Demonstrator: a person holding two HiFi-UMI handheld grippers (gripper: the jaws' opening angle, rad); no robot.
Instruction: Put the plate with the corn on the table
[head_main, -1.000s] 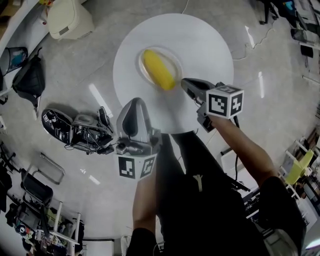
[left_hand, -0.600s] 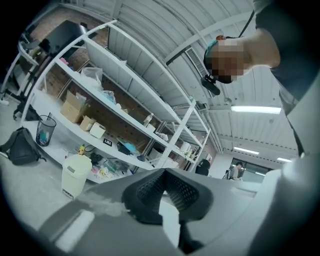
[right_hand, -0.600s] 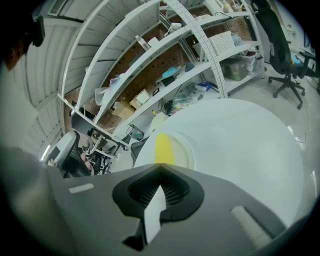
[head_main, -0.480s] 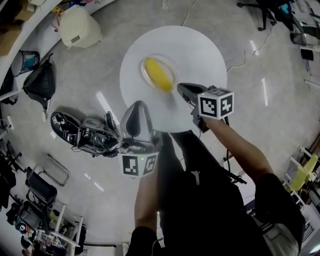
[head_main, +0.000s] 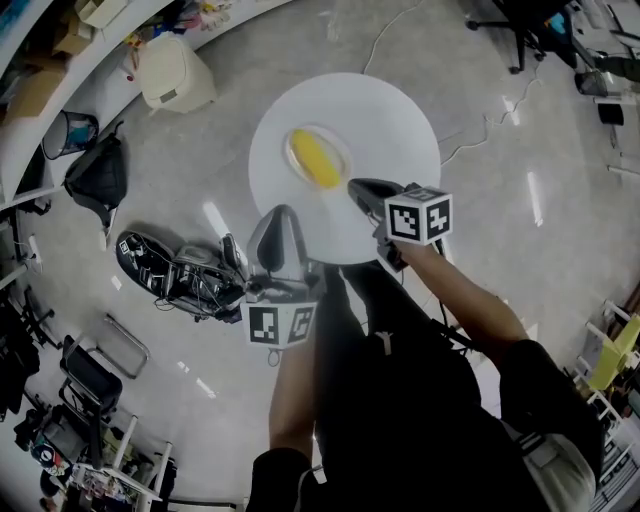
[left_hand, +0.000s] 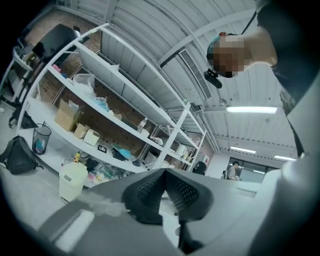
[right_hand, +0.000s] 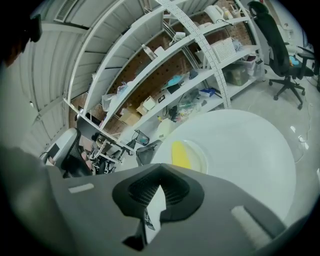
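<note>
A yellow corn cob lies on a pale round plate, which rests on the round white table. My right gripper hovers just off the plate's near right edge, jaws shut with nothing between them. In the right gripper view the corn and plate lie beyond the closed right gripper, on the table. My left gripper is at the table's near left edge, pointing upward. In its own view the left gripper is shut and empty, facing shelves and ceiling.
On the floor to the left are a white bin, a black bag and a pile of dark gear. An office chair stands at the right. Long shelving runs behind the table.
The table has shrunk and shifted down in the head view as the camera drew back. The right gripper came back with it, a little off the plate. The plate and corn stayed put.
</note>
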